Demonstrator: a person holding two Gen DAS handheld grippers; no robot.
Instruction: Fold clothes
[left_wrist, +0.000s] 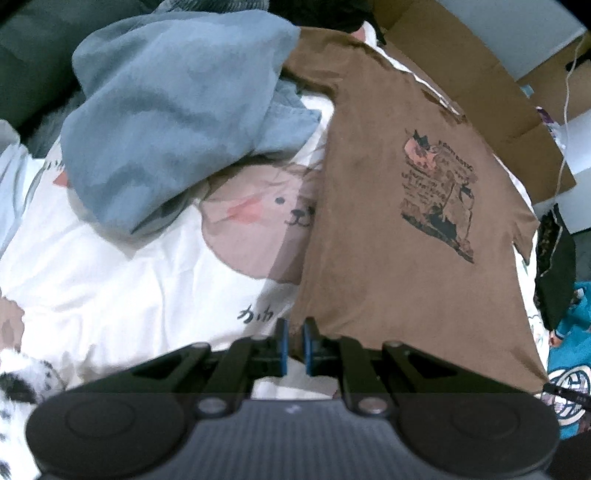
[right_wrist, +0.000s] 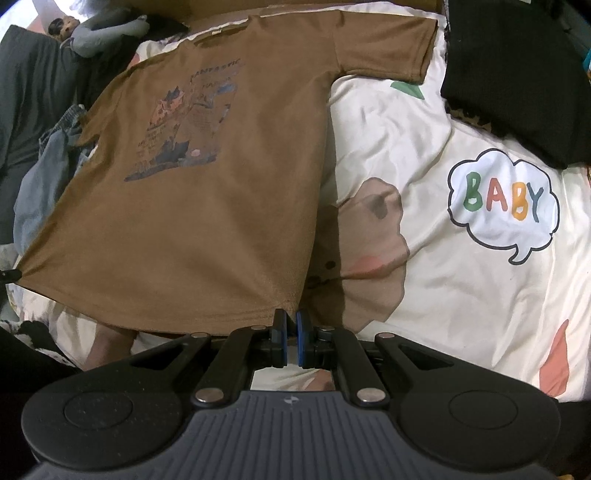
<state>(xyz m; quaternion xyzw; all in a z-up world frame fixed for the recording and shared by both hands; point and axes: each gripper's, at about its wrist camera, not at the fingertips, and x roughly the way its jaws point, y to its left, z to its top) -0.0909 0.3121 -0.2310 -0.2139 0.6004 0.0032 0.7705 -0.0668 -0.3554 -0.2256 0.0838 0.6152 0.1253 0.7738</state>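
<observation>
So far, shirt: we have the brown T-shirt (right_wrist: 207, 206) spread print-up on the bed cover (right_wrist: 461, 288), unfolded
Grips: left gripper (left_wrist: 294, 341) and right gripper (right_wrist: 291, 332) each pinch a hem corner
Left: every fold

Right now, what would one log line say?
left tongs: shut on brown T-shirt hem corner | right tongs: shut on other corner | shirt spread, unfolded

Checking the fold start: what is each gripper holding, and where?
Both hold the brown T-shirt at its bottom hem: left gripper on one corner, right gripper on the other.
</observation>
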